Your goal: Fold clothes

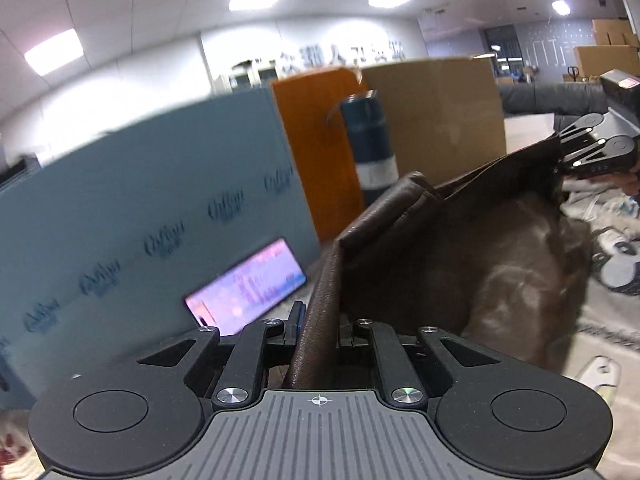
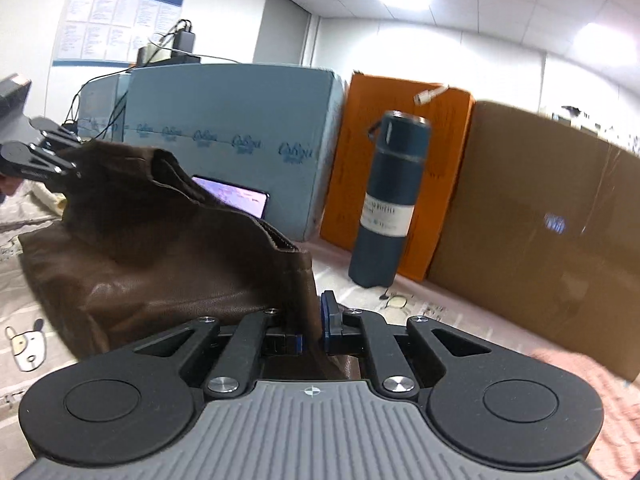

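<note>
Left wrist view, left claw point(image 1: 318, 334) clamped on brown garment point(image 1: 460, 240) hem, right claw point(image 2: 310, 330) likewise, cloth stretched between them.

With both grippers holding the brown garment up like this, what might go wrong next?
1. The left gripper and right gripper each pinch only an edge of the brown garment; it may slip out.
2. The upright blue bottle stands close behind; a swinging fold might topple it.
</note>
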Available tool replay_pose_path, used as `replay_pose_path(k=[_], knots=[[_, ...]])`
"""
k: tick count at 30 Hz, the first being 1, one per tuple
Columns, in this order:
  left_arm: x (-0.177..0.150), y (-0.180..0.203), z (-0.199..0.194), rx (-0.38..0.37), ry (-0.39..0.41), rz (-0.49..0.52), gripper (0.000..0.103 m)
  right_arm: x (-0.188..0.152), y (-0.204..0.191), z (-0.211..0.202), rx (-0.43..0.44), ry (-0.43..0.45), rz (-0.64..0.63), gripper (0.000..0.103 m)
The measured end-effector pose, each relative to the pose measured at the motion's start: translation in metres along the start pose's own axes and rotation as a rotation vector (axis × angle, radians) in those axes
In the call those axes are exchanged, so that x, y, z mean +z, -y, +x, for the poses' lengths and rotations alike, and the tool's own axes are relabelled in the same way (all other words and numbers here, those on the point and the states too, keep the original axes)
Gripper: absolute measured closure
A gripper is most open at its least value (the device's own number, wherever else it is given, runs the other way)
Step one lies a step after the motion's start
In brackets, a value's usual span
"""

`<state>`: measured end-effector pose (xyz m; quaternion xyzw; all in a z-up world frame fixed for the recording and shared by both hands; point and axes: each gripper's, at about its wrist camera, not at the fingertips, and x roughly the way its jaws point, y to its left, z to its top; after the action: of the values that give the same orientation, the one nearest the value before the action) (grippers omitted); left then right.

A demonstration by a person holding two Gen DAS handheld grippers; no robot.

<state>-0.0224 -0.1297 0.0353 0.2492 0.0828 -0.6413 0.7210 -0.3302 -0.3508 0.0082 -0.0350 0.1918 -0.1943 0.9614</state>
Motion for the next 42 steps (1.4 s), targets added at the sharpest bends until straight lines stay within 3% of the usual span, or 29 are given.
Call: replay_pose_path(k=[3, 7, 8, 10, 11, 12, 13, 14, 18, 22, 27, 31, 33, 34, 37, 42], knots=[[-0.008, -0.01, 0.024, -0.017, -0.032, -0.035, 0.089, -0.006, 0.005, 0.01, 0.003, -0.019, 0.029, 0.095], [-0.017, -0.025, 0.044, -0.022, -0.055, -0.101, 0.076, -0.015, 0.012, 0.022, -0.003, -0.051, 0.079, 0.094], [-0.02, -0.03, 0.047, -0.025, -0.058, -0.132, 0.073, -0.017, 0.014, 0.025, -0.008, -0.063, 0.094, 0.089], [-0.028, -0.041, 0.052, -0.03, -0.063, -0.201, 0.057, -0.021, 0.018, 0.027, -0.034, -0.083, 0.134, 0.08], [-0.033, -0.049, 0.054, -0.047, -0.06, -0.248, 0.05, -0.023, 0.021, 0.027, -0.053, -0.09, 0.166, 0.07], [-0.039, -0.057, 0.053, -0.081, -0.046, -0.303, 0.034, -0.025, 0.024, 0.027, -0.067, -0.093, 0.207, 0.064], [-0.046, -0.065, 0.051, -0.124, -0.016, -0.357, 0.024, -0.027, 0.026, 0.026, -0.077, -0.093, 0.246, 0.064], [-0.053, -0.071, 0.048, -0.156, 0.021, -0.408, 0.024, -0.028, 0.027, 0.024, -0.075, -0.085, 0.275, 0.062], [-0.06, -0.082, 0.046, -0.135, 0.049, -0.494, 0.023, -0.029, 0.028, 0.021, -0.086, -0.072, 0.354, 0.055], [-0.052, -0.071, 0.04, 0.037, 0.068, -0.439, 0.024, -0.029, 0.028, 0.022, -0.158, -0.075, 0.418, 0.043], [-0.042, -0.05, 0.065, 0.33, -0.052, -0.25, 0.024, -0.031, 0.021, 0.033, -0.251, -0.156, 0.362, 0.034], [-0.031, -0.039, 0.061, 0.393, -0.052, -0.207, 0.023, -0.026, 0.017, 0.025, -0.287, -0.153, 0.357, 0.033], [-0.024, -0.039, 0.045, 0.393, -0.024, -0.245, 0.021, -0.02, 0.012, 0.008, -0.32, -0.121, 0.398, 0.019], [-0.021, -0.04, 0.036, 0.39, -0.009, -0.268, 0.016, -0.017, 0.01, -0.002, -0.336, -0.103, 0.426, 0.017], [-0.025, -0.033, 0.01, 0.335, 0.0, -0.348, 0.01, -0.015, 0.002, -0.03, -0.338, -0.077, 0.535, 0.013], [-0.038, -0.017, -0.022, 0.253, -0.023, -0.471, 0.009, -0.025, -0.014, -0.056, -0.297, -0.129, 0.738, 0.007]])
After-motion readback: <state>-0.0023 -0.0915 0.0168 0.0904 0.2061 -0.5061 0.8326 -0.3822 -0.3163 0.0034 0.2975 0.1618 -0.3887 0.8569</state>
